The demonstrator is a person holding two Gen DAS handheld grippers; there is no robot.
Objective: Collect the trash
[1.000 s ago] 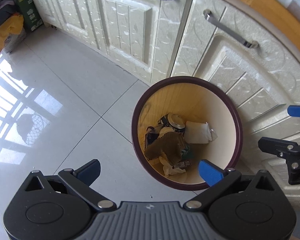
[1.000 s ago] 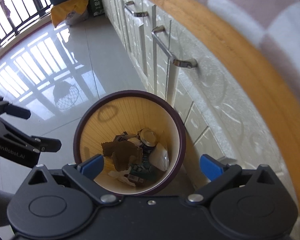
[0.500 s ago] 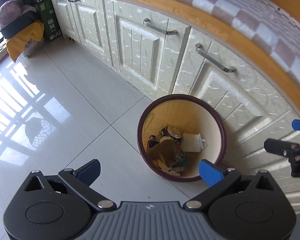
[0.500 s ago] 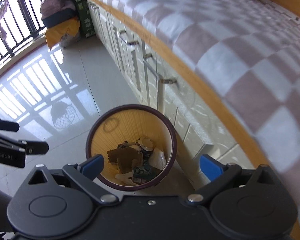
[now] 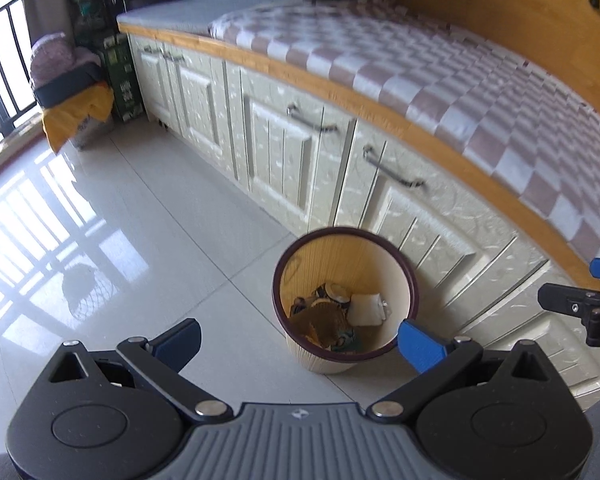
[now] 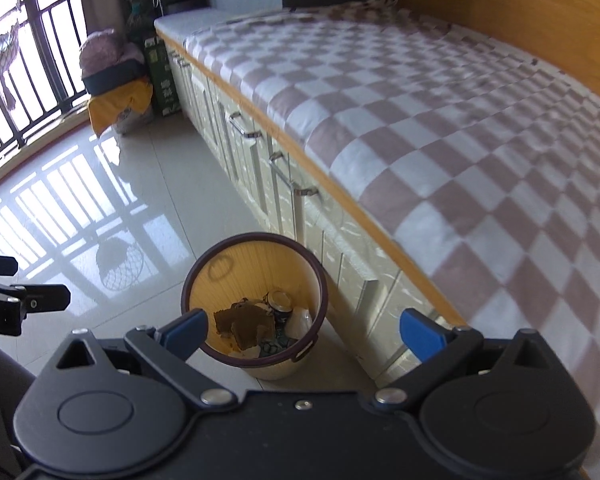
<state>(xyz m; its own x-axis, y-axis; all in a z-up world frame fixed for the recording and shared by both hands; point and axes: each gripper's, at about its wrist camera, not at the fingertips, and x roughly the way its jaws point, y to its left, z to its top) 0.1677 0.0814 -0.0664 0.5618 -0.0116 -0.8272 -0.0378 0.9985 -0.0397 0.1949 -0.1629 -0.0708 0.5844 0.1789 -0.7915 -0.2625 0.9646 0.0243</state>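
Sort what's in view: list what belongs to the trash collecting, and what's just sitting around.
Belongs to the job:
- trash bin
- can, brown paper and white wrapper inside it
- left gripper and right gripper, both open and empty

Just sitting around:
- checkered mattress
- cabinet doors
- green box
- yellow-covered bundle
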